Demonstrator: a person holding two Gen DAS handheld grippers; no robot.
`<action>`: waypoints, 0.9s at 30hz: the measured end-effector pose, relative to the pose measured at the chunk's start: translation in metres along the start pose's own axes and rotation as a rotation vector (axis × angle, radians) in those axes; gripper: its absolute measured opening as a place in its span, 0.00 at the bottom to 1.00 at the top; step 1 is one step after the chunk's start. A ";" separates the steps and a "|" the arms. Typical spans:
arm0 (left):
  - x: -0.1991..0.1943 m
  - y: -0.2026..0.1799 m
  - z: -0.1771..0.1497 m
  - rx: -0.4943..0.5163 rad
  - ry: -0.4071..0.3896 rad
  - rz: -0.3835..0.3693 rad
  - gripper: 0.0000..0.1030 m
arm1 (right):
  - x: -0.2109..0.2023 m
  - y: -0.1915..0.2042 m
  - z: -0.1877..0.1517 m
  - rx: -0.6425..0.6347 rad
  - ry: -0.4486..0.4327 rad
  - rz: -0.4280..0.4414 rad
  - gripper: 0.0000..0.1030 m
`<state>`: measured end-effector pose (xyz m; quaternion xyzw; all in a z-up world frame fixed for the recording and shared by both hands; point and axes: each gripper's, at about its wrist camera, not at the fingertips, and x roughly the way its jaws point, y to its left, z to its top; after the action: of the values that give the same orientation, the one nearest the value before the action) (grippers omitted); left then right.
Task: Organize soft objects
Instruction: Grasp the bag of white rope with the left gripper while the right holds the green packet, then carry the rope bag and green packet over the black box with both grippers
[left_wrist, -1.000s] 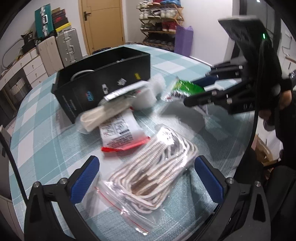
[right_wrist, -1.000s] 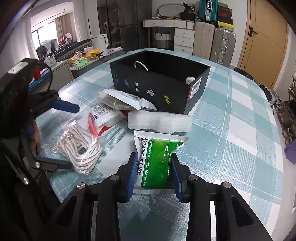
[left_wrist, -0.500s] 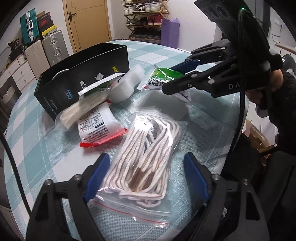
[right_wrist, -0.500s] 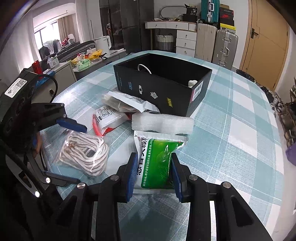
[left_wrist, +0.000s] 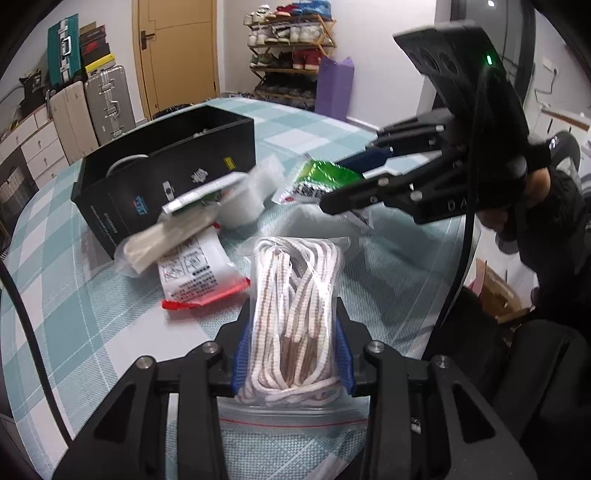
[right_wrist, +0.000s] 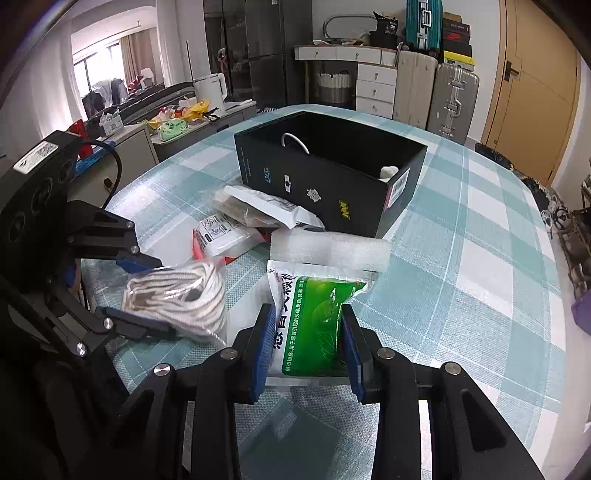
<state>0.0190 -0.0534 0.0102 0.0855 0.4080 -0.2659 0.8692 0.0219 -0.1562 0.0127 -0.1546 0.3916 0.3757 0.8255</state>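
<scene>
My left gripper is shut on a clear zip bag of white rope, held just above the checked table; it also shows in the right wrist view. My right gripper is shut on a green and white pouch, also seen in the left wrist view. An open black box stands behind, with a white item inside. A white foam block, a red-edged white packet and a beige packet in clear wrap lie in front of the box.
The teal checked table runs right and back. Suitcases, drawers and a door stand beyond it. A shoe rack and a purple bag are at the far wall.
My left gripper has closed on the rope bag and lifted it slightly. My right gripper still holds the green pouch and has barely moved.
</scene>
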 end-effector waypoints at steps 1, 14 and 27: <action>-0.003 0.002 0.002 -0.012 -0.012 -0.004 0.36 | -0.001 0.000 0.000 0.000 -0.004 -0.001 0.34; -0.042 0.024 0.013 -0.139 -0.208 0.065 0.36 | -0.018 0.004 0.007 0.001 -0.070 -0.003 0.34; -0.054 0.071 0.031 -0.325 -0.304 0.230 0.36 | -0.039 -0.008 0.023 0.093 -0.202 -0.012 0.34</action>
<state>0.0491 0.0168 0.0670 -0.0506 0.2977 -0.1058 0.9474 0.0242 -0.1688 0.0572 -0.0798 0.3226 0.3659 0.8693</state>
